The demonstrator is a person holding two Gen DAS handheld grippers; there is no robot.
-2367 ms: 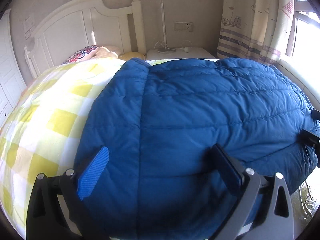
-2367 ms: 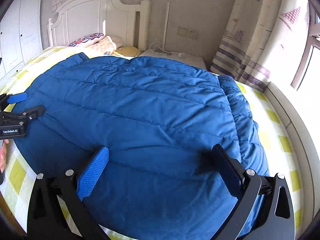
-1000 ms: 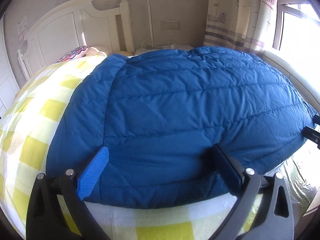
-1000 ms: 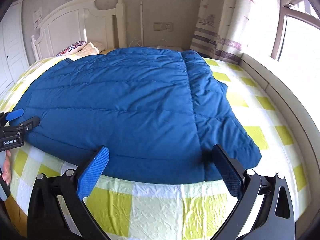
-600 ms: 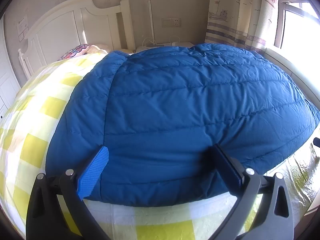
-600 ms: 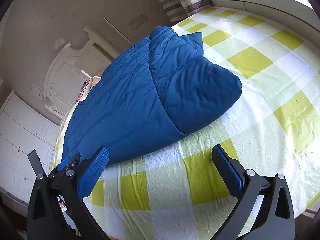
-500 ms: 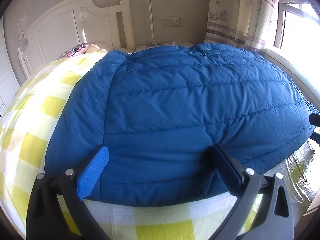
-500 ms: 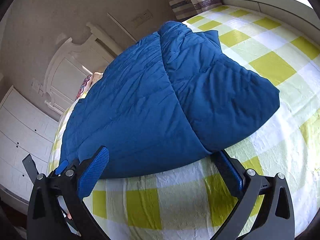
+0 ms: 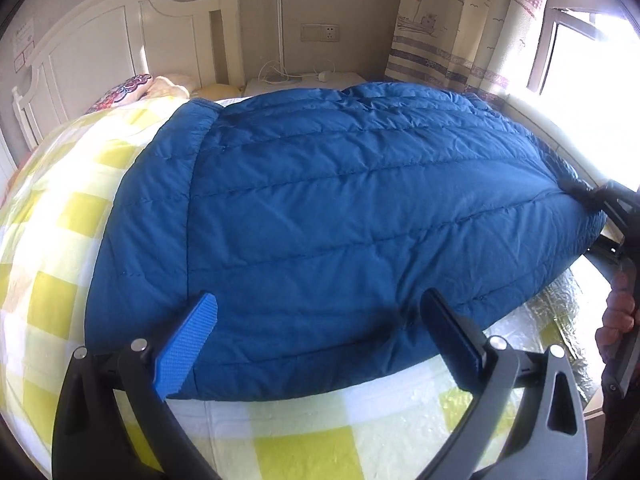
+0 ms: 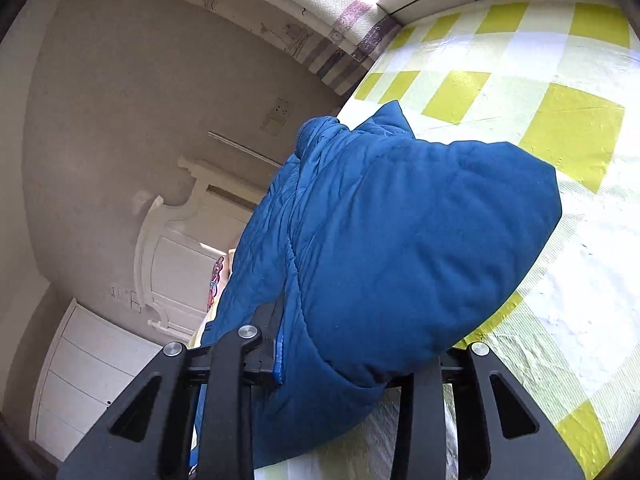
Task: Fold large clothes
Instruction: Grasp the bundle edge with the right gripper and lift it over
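Observation:
A large blue quilted jacket (image 9: 340, 208) lies spread on the bed's yellow-and-white checked sheet (image 9: 52, 208). My left gripper (image 9: 320, 332) hovers open over the jacket's near hem, its blue pad and dark pad apart, nothing pinched between them. In the right wrist view my right gripper (image 10: 348, 352) is rolled to one side and its jaws are closing, pads pressing a bunched corner of the jacket (image 10: 400, 240). The left wrist view shows that gripper (image 9: 600, 200) at the jacket's far right corner, with a person's hand (image 9: 616, 312) on its handle.
A white headboard (image 9: 100, 48) and patterned pillow (image 9: 128, 88) stand at the bed's far end, beside a white nightstand (image 9: 304, 80) with cables. Curtain (image 9: 460, 20) and window (image 9: 592, 40) line the right side. White drawers (image 10: 92, 380) are on the left.
The right gripper rolled sideways, moved onto the jacket's right corner and closed from wide open onto the fabric. The left gripper stayed open and nearly still.

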